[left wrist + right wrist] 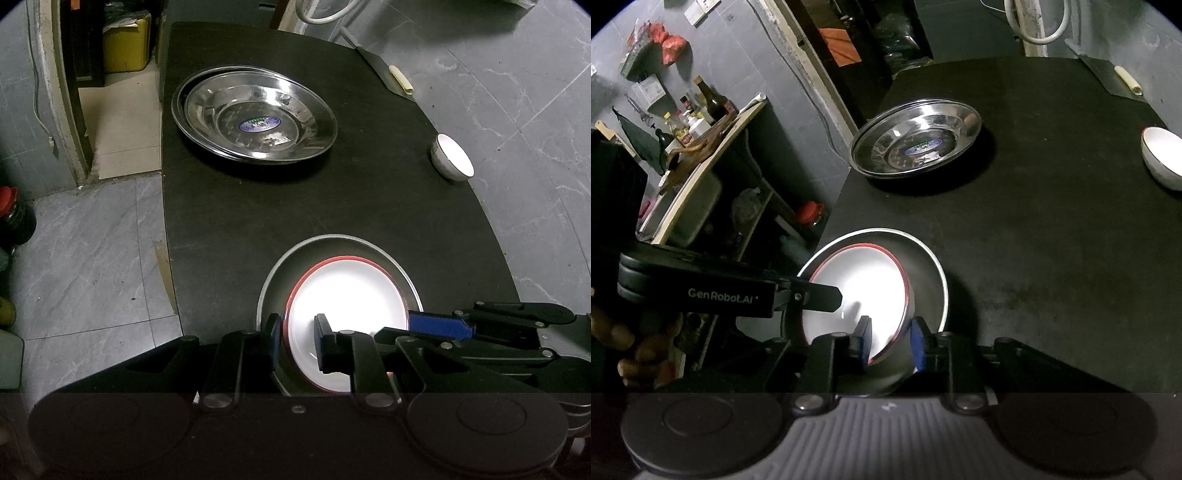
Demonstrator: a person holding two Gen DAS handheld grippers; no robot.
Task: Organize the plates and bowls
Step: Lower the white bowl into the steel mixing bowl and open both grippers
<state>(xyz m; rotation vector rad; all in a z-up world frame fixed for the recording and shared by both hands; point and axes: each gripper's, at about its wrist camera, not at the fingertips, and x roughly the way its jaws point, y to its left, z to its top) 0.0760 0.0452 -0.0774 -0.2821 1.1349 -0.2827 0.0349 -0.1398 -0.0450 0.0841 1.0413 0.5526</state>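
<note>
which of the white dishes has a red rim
The white plate straddled by both grippers, resting in the grey-rimmed dark pan. The small white bowl by the table's right edge has no red rim.

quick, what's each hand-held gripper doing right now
Left hand-held gripper: closed on the near-left rim of the red-rimmed white plate.
Right hand-held gripper: closed on the same plate's rim at its other side, over the grey plate.

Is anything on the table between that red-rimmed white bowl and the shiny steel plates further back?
Nothing visible. Bare black table lies between the red-rimmed bowl and the steel plates. The small white bowl and the cleaver sit off to the right, clear of that path.
</note>
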